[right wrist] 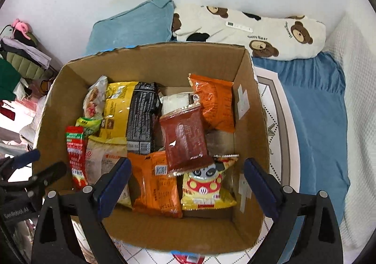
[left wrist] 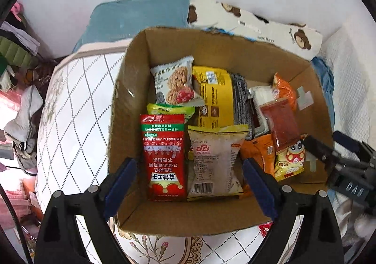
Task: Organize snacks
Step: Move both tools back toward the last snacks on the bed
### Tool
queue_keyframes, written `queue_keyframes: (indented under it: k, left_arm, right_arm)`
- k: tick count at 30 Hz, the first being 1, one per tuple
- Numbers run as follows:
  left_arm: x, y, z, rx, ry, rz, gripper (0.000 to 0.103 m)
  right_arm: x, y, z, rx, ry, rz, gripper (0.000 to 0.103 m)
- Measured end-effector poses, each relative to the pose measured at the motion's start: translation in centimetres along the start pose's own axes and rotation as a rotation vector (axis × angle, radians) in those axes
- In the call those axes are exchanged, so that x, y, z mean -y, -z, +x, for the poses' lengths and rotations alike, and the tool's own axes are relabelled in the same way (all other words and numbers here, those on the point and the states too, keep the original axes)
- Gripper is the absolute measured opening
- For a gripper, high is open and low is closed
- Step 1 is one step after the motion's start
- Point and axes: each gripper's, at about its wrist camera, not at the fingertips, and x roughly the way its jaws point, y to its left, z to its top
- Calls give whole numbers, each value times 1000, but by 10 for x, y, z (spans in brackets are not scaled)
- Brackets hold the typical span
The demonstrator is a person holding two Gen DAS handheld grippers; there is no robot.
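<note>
Two claws, left claw [left wrist: 188, 184] and right claw [right wrist: 185, 187], gaping empty over one cardboard box [left wrist: 188, 219] on the bed [left wrist: 70, 104]. Inside: one red packet [left wrist: 163, 155], two orange packets [right wrist: 154, 184], one yellow pouch [left wrist: 215, 97]. Beyond: two pillows [right wrist: 134, 26].

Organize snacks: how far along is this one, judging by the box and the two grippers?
Done: many snack packets already lie inside the cardboard box, among them the red packet, the dark red sachet and the yellow cartoon packet. In hand: nothing; the left gripper and the right gripper are both open and empty above the box. Left: no loose snacks show clearly outside the box, so it looks near finished.
</note>
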Motion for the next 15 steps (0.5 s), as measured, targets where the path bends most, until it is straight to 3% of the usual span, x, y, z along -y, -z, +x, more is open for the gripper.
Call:
queue_keyframes:
  k: [15]
  left_arm:
    - [13,52,-73,254,11,27,93]
  right_arm:
    - [-14,63,-78,201,19,-27,98]
